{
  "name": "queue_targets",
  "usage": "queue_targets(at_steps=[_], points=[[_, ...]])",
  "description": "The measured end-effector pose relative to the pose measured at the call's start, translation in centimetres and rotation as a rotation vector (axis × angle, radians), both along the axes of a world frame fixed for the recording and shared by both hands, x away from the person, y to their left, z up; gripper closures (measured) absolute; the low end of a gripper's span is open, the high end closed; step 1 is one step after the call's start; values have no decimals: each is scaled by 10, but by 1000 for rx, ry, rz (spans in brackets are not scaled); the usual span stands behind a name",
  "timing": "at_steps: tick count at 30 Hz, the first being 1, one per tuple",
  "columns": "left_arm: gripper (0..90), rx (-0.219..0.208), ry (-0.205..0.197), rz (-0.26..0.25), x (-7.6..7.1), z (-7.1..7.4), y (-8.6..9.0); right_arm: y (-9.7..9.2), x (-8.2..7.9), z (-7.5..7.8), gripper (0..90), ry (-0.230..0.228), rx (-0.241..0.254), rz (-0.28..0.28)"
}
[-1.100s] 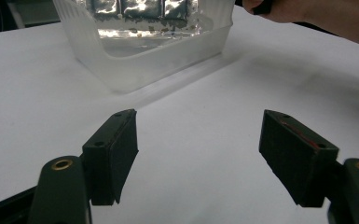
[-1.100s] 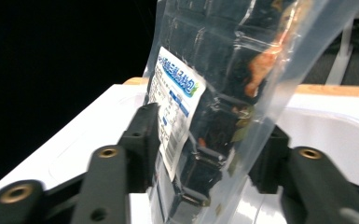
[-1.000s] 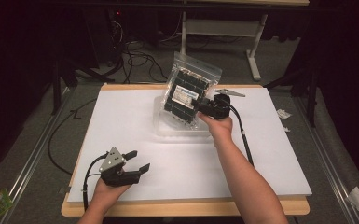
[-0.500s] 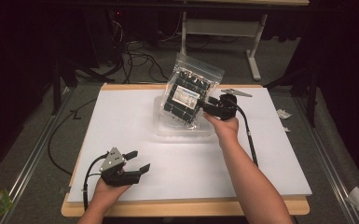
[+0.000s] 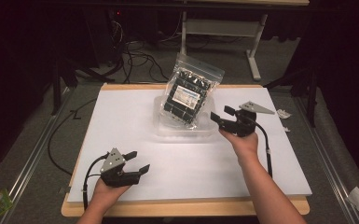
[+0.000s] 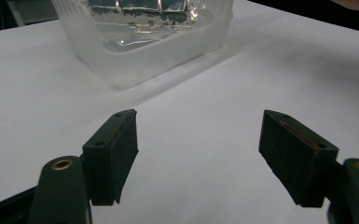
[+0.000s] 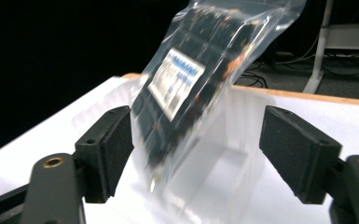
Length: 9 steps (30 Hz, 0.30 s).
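Bag [image 5: 189,93] stands in tub [image 5: 161,122], long axis leaning back – right gripper [image 5: 220,118] wide, just opened, empty

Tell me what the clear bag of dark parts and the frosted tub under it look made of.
Clear zip bag of dark parts: thin glossy plastic film, by its crinkles and glare. Frosted tub: translucent, semi-matte, apparently rigid plastic; its walls hold shape and blur what lies behind. Exact plastics cannot be told.

1. The left gripper [image 6: 198,149] holds its two black jaws wide apart above the white worktop [image 6: 205,93], nothing between them.
2. Beyond it stands a translucent plastic tub [image 6: 149,49] holding a clear bag [image 6: 140,7].
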<state>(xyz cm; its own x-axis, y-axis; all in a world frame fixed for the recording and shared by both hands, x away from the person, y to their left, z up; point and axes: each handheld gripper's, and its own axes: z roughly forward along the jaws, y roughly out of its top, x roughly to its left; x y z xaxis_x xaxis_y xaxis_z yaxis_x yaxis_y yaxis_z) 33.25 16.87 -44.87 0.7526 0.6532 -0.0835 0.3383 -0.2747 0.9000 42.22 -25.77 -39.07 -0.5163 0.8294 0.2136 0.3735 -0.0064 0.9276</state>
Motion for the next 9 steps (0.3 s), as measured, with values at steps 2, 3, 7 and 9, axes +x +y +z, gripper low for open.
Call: queue_targets(at_steps=[2, 3, 7, 9], points=[[283, -2, 1, 11, 0, 0, 1, -7, -20, -4, 213, -10, -21, 10], [283, -3, 0, 16, 0, 0, 1, -11, -31, -8, 203, -15, -30, 16], [279, 2, -2, 26, 0, 0, 1, -24, -68, -24, 171, -27, -74, 12], [277, 0, 1, 30, 0, 0, 1, -28, -77, -28, 168, -35, -79, 2]])
